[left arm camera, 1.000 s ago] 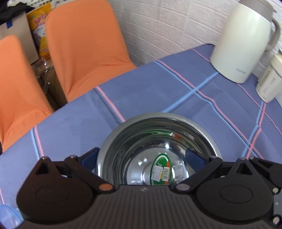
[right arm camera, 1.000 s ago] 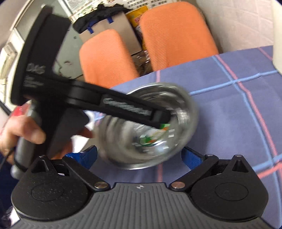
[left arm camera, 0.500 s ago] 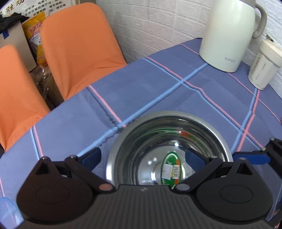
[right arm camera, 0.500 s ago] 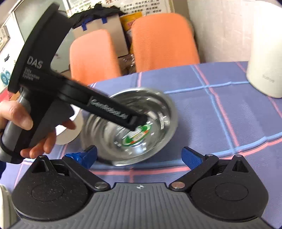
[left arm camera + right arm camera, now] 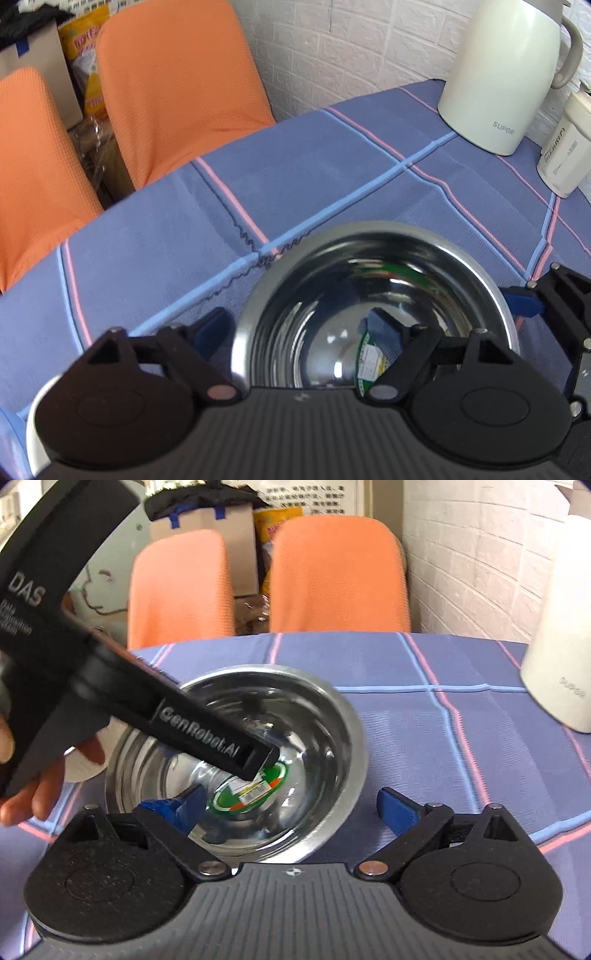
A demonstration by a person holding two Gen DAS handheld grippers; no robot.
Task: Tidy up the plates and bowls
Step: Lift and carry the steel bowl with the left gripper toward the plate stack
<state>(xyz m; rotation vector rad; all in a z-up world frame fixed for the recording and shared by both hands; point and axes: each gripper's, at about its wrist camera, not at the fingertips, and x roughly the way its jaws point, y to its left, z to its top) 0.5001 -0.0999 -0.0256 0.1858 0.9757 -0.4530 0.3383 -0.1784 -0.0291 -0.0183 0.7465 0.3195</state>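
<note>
Here, a stainless steel bowl [image 5: 236, 760] sits on the blue plaid table [image 5: 443, 738], both tools at its rim.
The left tool [image 5: 303, 328] straddles the near rim, fingers apart; the right tool [image 5: 291, 808], also spread, straddles the right-hand edge.

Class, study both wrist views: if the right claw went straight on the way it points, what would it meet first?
Most likely the shiny steel bowl: the right claw already straddles its near rim, one finger inside. Depth is unclear.
</note>
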